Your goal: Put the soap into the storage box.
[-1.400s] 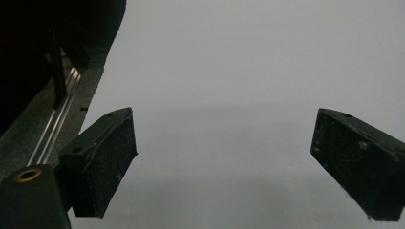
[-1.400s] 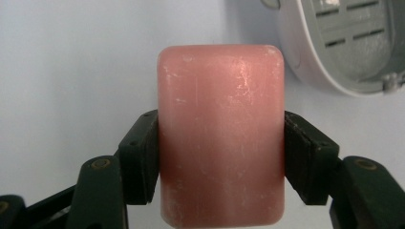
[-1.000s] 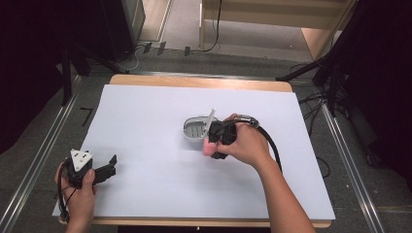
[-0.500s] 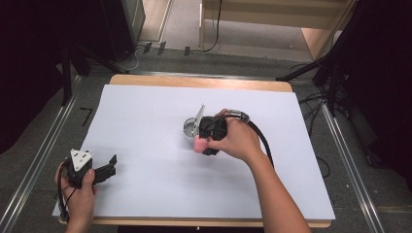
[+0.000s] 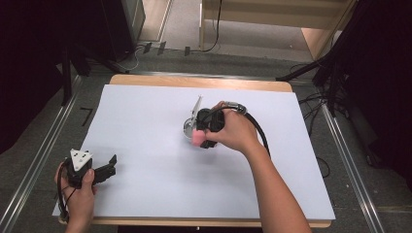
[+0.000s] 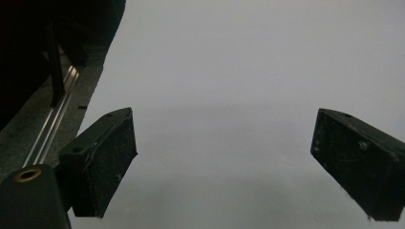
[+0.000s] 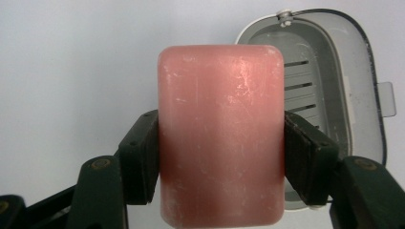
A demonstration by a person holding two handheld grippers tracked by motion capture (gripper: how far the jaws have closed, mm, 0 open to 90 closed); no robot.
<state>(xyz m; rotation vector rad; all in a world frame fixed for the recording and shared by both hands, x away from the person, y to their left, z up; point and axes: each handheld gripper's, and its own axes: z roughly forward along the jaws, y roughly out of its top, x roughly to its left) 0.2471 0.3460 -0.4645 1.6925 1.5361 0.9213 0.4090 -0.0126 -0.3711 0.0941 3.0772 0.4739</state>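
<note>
Soap (image 7: 220, 133), a pink rounded bar, sits clamped between the 2 black jaws of the right gripper (image 7: 220, 157), which press on its 2 long sides. In the high view the bar (image 5: 199, 138) shows as a pink patch at the left of the right hand (image 5: 235, 132), near the middle of the white sheet (image 5: 145, 111) that covers the table (image 5: 194, 81). Just beyond the bar lies a grey soap case (image 7: 334, 86), its slotted tray open to view and its lid (image 5: 197, 105) tilted up at the far side. The left gripper (image 5: 99, 170) rests at the near left corner of the sheet, held by the left hand (image 5: 80, 194); its jaws stand wide apart with nothing between them, above bare white sheet.
</note>
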